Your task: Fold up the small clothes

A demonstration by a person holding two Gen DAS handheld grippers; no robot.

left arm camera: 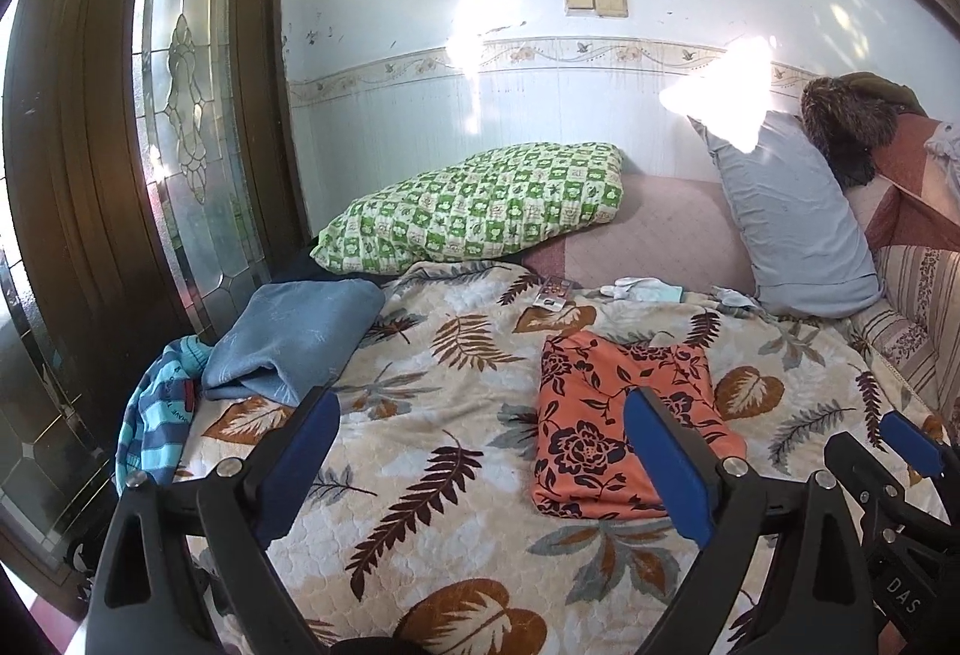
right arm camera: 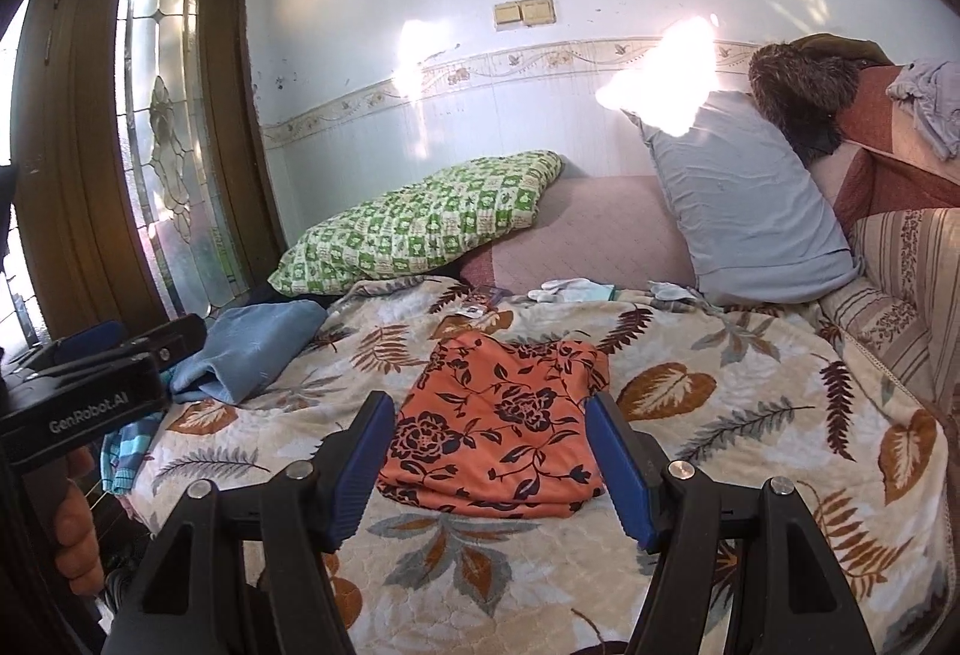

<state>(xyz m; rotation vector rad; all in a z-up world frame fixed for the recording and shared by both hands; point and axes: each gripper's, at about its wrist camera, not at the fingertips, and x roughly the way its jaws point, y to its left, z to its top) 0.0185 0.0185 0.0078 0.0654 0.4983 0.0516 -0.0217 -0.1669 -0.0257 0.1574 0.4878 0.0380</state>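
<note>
Left wrist view only: striped blue garment (left arm camera: pixel 157 418) at bed edge beside folded blue cloth (left arm camera: pixel 294 340), right hand-held gripper (left arm camera: pixel 912 445) at right edge. Right wrist view only: person's hand (right arm camera: pixel 75 532) gripping left hand-held gripper (right arm camera: pixel 102 349) at left edge. Folded orange floral garment (right arm camera: pixel 501 415) flat on leaf-print blanket (right arm camera: pixel 750 373), ahead of both hand-held grippers, untouched. Both sets of jaws apart, empty. Green checked pillow (left arm camera: pixel 480 202), grey pillow (left arm camera: pixel 792 217) behind.
</note>
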